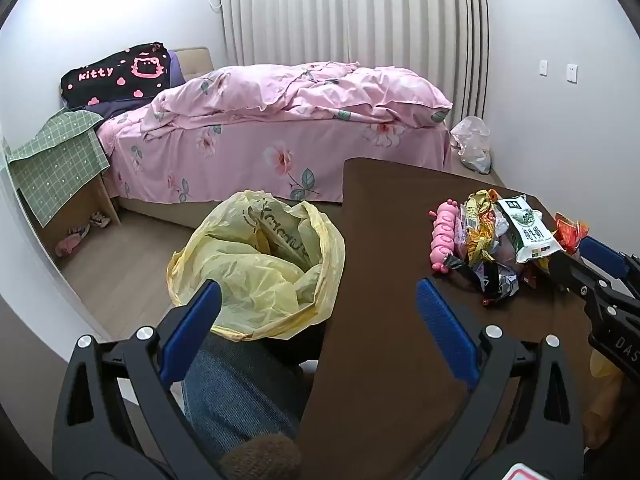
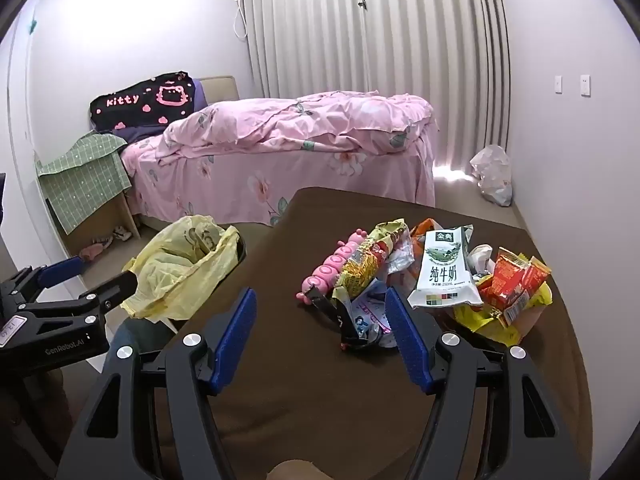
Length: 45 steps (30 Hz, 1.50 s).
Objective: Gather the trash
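Bin with yellow liner [image 1: 260,264] stands off table's left edge, mouth open. Left gripper [image 1: 318,312] gapes wide, empty, over that edge. Right gripper [image 2: 322,330] equally wide, empty, just short of trash pile [image 2: 432,280] near table's [image 2: 280,360] right edge; best: clamp one wrapper, spare pink toy [image 2: 332,266]. Bed [image 2: 280,160], curtain [image 2: 380,40] behind.

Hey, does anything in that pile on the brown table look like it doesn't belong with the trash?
Yes: a pink caterpillar-shaped plastic toy lies at the left edge of the crumpled snack wrappers and the white milk carton. It looks intact, not like rubbish, so it seems out of place.
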{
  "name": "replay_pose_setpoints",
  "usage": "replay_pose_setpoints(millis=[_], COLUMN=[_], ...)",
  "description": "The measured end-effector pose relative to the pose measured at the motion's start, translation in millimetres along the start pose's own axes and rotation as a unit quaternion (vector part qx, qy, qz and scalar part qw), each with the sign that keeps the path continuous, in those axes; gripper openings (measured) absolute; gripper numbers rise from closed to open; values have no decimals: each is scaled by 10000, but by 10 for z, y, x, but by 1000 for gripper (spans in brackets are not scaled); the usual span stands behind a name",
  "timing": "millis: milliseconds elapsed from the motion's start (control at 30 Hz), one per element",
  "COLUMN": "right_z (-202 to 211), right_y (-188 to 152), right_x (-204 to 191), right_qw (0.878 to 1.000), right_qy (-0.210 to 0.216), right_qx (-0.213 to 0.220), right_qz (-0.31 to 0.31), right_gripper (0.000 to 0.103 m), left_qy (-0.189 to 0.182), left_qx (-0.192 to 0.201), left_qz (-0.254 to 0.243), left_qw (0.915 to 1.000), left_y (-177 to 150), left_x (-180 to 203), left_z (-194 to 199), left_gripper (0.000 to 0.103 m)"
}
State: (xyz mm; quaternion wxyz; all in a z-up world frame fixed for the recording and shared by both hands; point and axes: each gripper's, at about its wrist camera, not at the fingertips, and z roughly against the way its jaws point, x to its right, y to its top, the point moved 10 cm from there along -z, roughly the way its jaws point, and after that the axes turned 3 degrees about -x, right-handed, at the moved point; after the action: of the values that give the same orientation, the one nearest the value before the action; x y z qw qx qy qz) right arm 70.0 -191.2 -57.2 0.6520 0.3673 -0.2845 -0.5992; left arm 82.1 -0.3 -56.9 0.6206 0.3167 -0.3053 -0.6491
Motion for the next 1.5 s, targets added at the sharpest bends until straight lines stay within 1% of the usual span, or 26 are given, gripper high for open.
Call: replay_pose_setpoints(millis=[100,133,267,367,800,1500], right_z=[-21,38,36,65,-44,-14], right_y=[15,39,70,70,32,48], right_x=[-26,-3,-62,-47,-86,-76], right_qw=[10000,9999,9999,9998,9999,9999], right_qy=[-36,36,100,70,76,97], right_qx=[-20,112,124,171,117,102], right_qz=[50,14,-13,9,35,-6], right_gripper=[63,63,63,63,63,63], left_qy=[-13,-16,34,29,51,-14], left_qx=[6,3,11,36,94,49], left_qz=[-54,-66,-94,-64,4,1], left_qw=[10000,10000,9999,10000,9999,10000], left_y=[-4,4,17,10,86,21], left_x=[9,-4,5,-13,8,30], left_z=[-6,-1,24,60,97,72], left_gripper=[93,93,93,93,93,93])
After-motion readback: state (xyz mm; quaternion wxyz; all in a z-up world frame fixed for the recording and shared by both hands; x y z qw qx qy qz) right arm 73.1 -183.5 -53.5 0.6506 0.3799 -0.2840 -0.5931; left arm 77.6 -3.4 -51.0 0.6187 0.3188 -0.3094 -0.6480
